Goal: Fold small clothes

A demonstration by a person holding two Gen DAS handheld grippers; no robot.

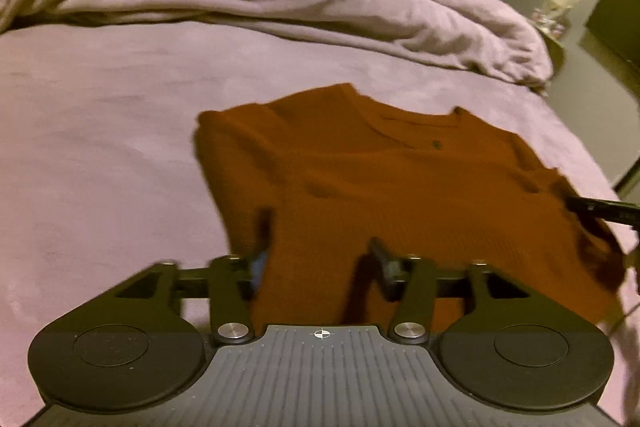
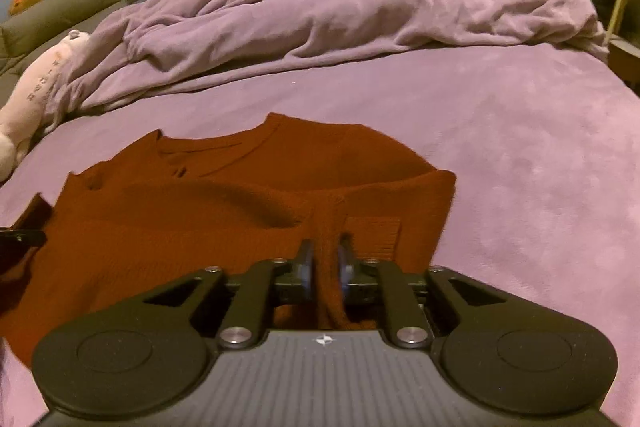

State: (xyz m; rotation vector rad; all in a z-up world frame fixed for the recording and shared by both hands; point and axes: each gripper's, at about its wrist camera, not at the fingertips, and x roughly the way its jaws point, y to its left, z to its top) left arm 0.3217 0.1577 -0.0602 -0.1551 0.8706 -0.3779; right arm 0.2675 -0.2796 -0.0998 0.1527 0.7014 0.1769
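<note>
Right tool [image 2: 323, 261] pinches a bunched fold of the rust-orange knitted sweater [image 2: 224, 211] — left tool [image 1: 320, 247] spread wide over its hem, on the lilac bed [image 2: 520, 147].

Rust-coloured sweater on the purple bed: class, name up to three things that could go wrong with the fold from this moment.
1. The right hand-held gripper pinches only a narrow bunched strip of the sweater; it may slip free or drag the fold crooked.
2. The left hand-held gripper stands open over the cloth, holding nothing, so that side could shift if pulled.
3. The bedspread is soft, and ripples already show, so creases may be folded in.
</note>
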